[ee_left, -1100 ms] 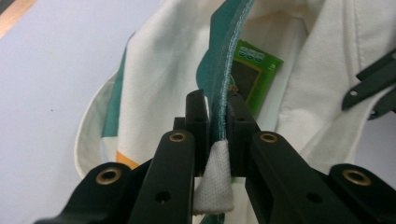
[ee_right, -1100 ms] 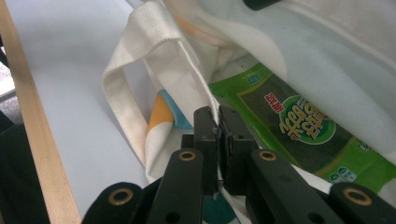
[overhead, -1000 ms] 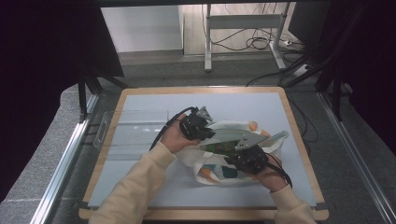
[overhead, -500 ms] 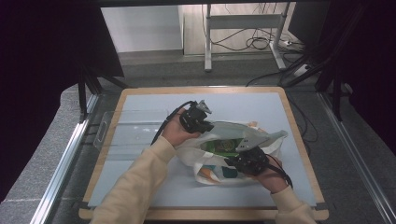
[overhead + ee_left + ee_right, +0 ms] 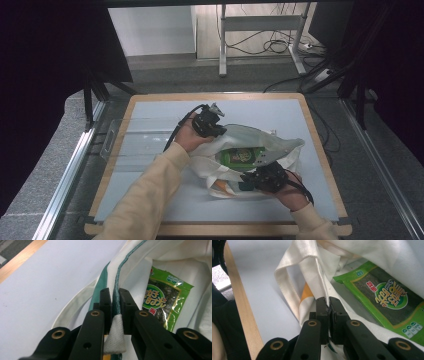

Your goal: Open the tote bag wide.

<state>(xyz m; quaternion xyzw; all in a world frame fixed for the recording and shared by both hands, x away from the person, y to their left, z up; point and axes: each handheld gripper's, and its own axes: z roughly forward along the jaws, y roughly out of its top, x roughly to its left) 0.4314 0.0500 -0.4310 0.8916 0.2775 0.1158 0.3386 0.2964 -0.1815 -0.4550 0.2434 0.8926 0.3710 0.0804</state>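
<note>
Now: cloth bag (image 5: 260,145) mid-table, mouth held apart.
Both my tongs clamp its rim, left gripper (image 5: 114,298) far edge, right gripper (image 5: 328,305) near edge; green seaweed packet (image 5: 242,156) lies inside.

- I count one white cloth bag (image 5: 240,145) on the table, mouth held apart.
- I see one green snack packet (image 5: 242,156) lying inside it.
- I have two grippers in play: the left gripper (image 5: 216,131) and the right gripper (image 5: 245,186), each pinching an edge of the bag.
- There is one table (image 5: 150,150), with one wooden frame (image 5: 310,125) around it.
</note>
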